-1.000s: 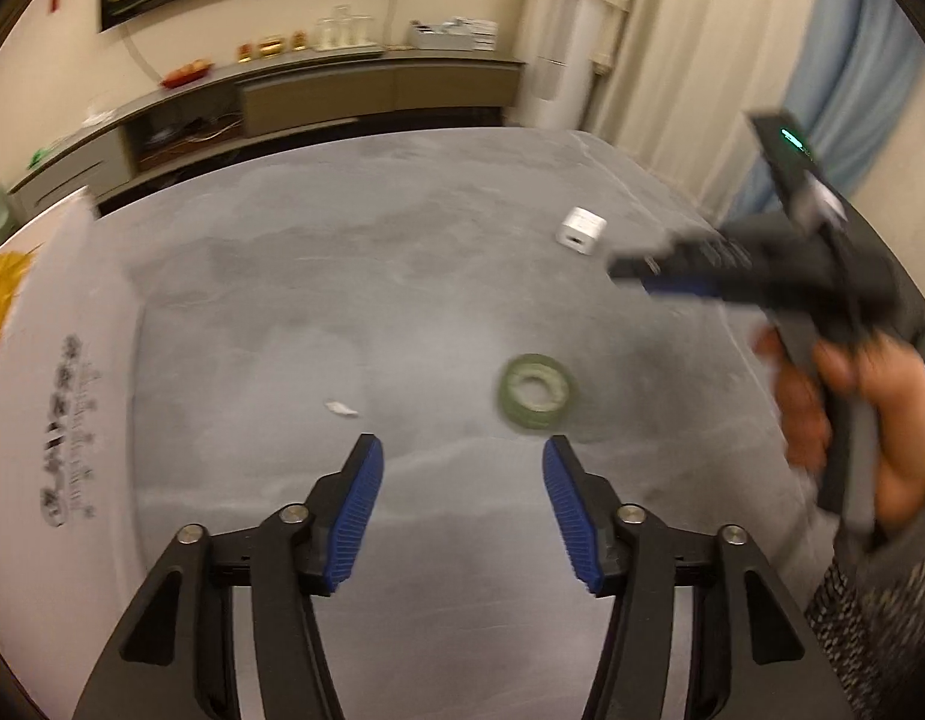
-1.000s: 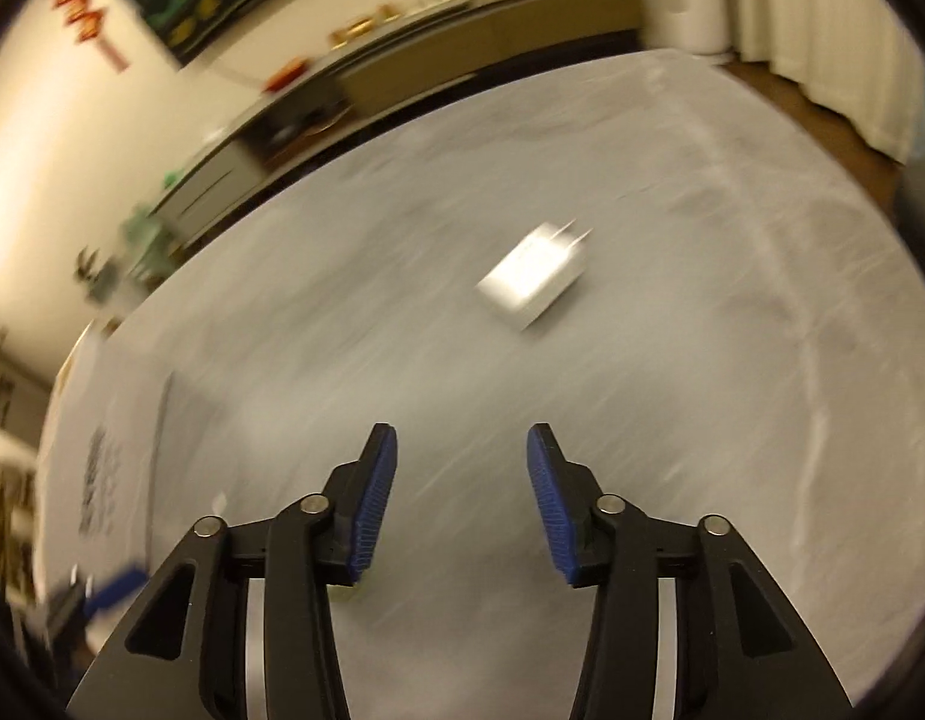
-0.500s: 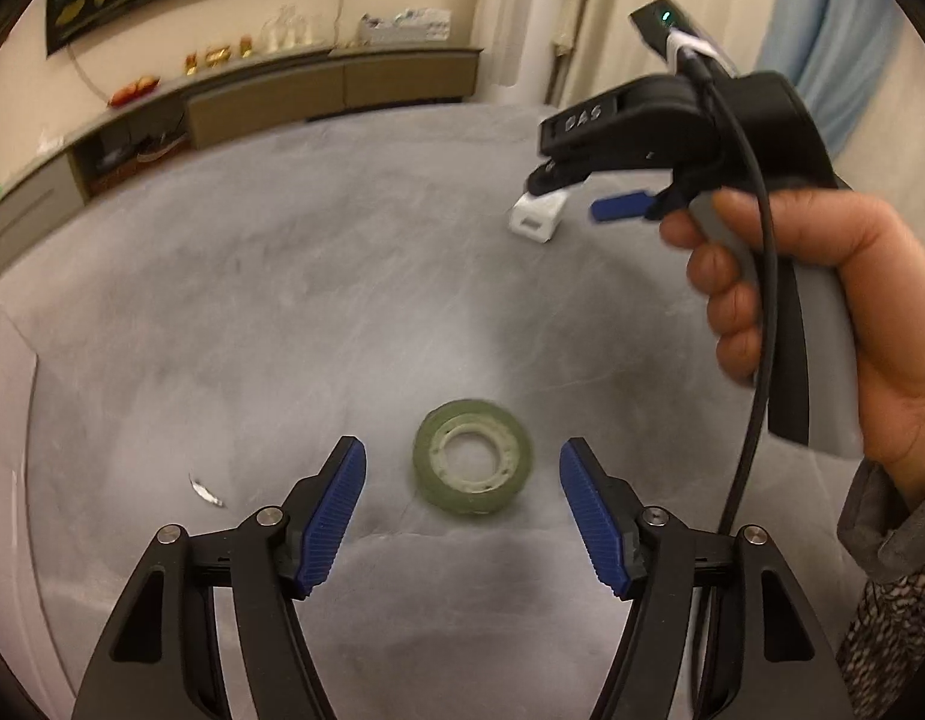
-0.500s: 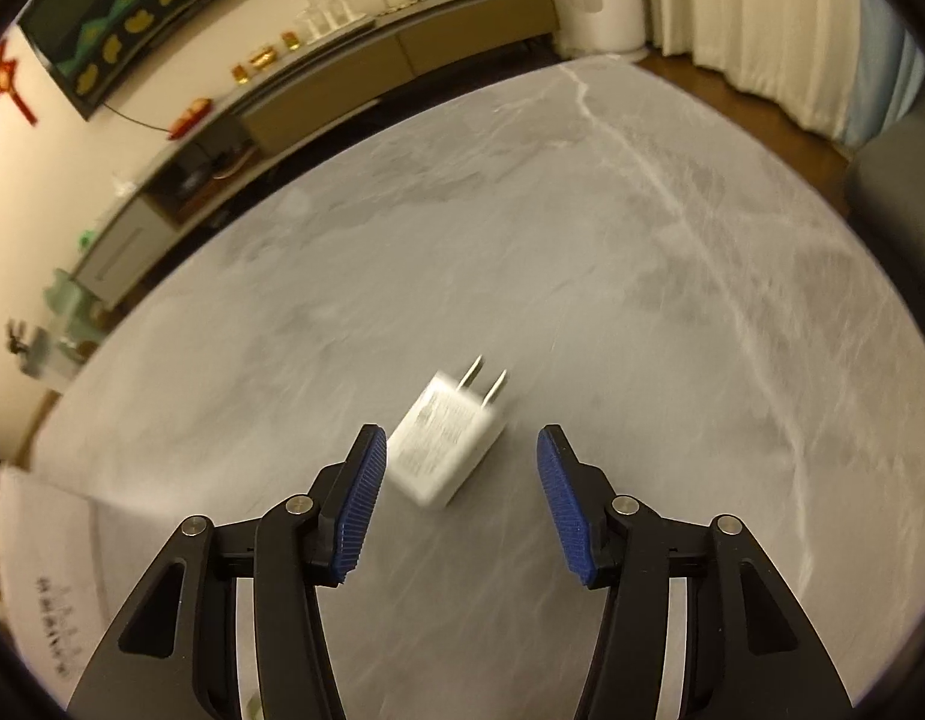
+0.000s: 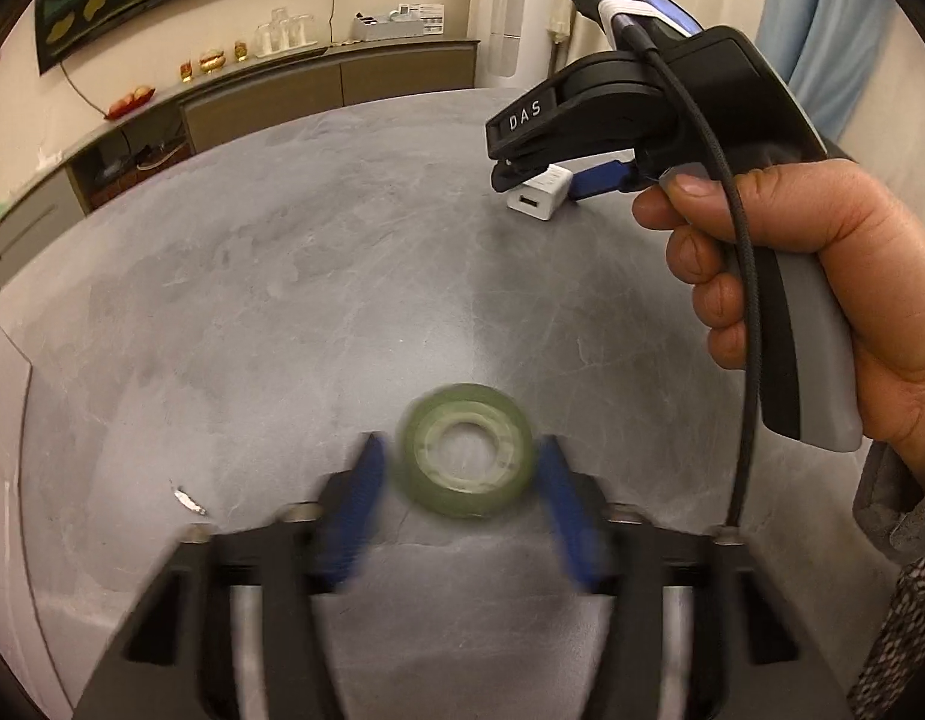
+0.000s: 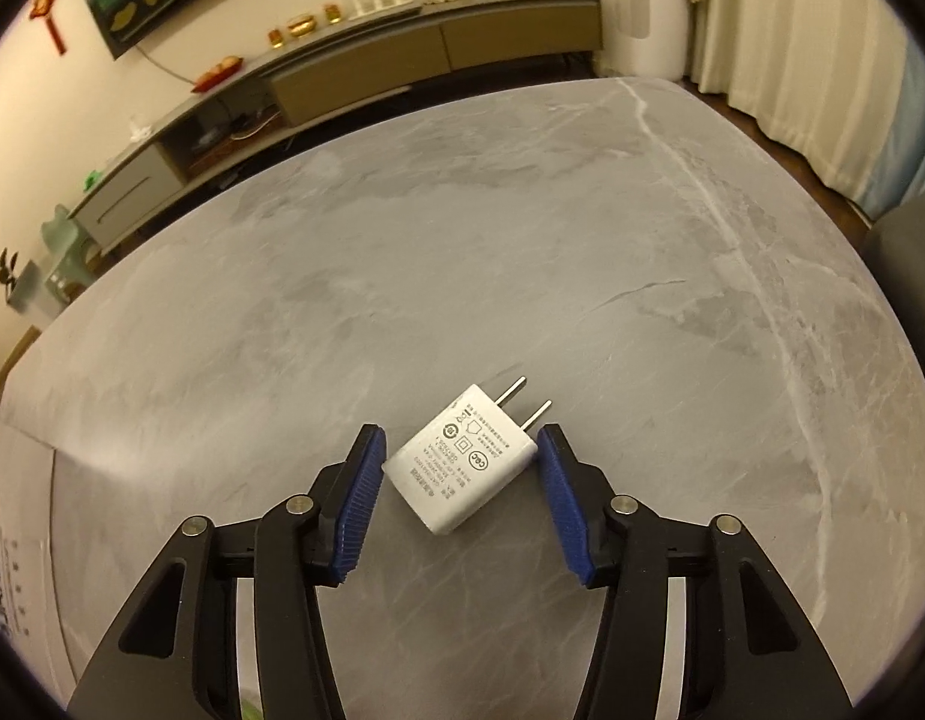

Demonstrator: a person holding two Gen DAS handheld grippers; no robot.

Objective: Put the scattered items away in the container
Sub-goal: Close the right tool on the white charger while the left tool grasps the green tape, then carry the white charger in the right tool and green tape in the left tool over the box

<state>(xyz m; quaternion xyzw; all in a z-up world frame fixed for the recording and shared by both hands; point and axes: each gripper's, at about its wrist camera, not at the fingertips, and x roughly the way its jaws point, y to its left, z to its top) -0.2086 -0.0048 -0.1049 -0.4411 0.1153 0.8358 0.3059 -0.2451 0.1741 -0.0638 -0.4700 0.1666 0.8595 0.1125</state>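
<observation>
neither item is packed yet. the left claw [image 5: 462, 504] stands apart around the tape roll [image 5: 467, 450] mid-bench; the right claw [image 6: 459, 480] gapes around the white charger [image 6: 459, 465], both unlifted, nearer the bench's right edge.

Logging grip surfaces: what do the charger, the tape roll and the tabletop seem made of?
Charger: smooth white plastic, printed markings, two bare metal prongs. Tape roll: translucent greenish film on a pale core, likely plastic; blurred. Tabletop: grey veined stone or stone-look slab, matte.
</observation>
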